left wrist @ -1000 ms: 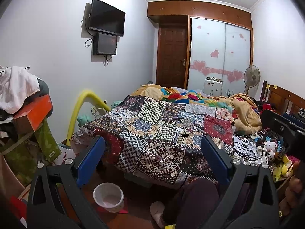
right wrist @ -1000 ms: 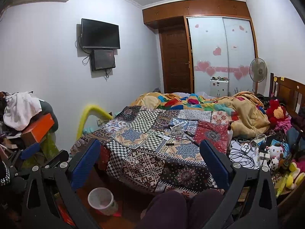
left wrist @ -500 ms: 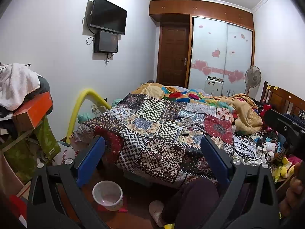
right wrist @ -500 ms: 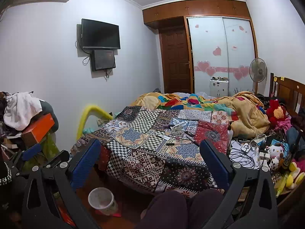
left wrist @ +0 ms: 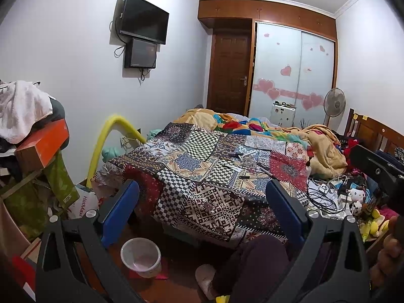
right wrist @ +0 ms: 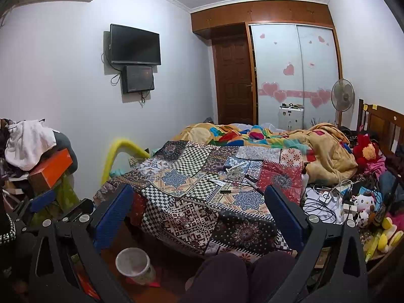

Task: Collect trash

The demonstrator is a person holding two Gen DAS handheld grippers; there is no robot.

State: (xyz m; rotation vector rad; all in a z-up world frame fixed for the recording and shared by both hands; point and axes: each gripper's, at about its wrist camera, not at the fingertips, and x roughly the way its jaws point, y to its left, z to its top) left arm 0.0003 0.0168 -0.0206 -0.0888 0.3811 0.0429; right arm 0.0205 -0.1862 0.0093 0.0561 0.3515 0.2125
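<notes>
Small bits of litter (left wrist: 243, 162) lie scattered on the patchwork bedspread (left wrist: 202, 176) near the middle of the bed; they also show in the right wrist view (right wrist: 233, 176). A small white bin (left wrist: 141, 257) stands on the floor at the foot of the bed, also in the right wrist view (right wrist: 133, 265). My left gripper (left wrist: 203, 197) is open and empty, held above the floor before the bed. My right gripper (right wrist: 199, 202) is open and empty, at about the same distance from the bed.
A cluttered rack with an orange box (left wrist: 41, 146) and clothes stands at the left. Cables, chargers and soft toys (right wrist: 353, 202) crowd the bed's right side. The person's legs (right wrist: 227, 275) are below. A fan (left wrist: 334, 102) and wardrobe stand at the back.
The left gripper view has shifted slightly up and back; the bin sits a little lower left in frame. The right gripper has barely moved. Both grippers stay open.
</notes>
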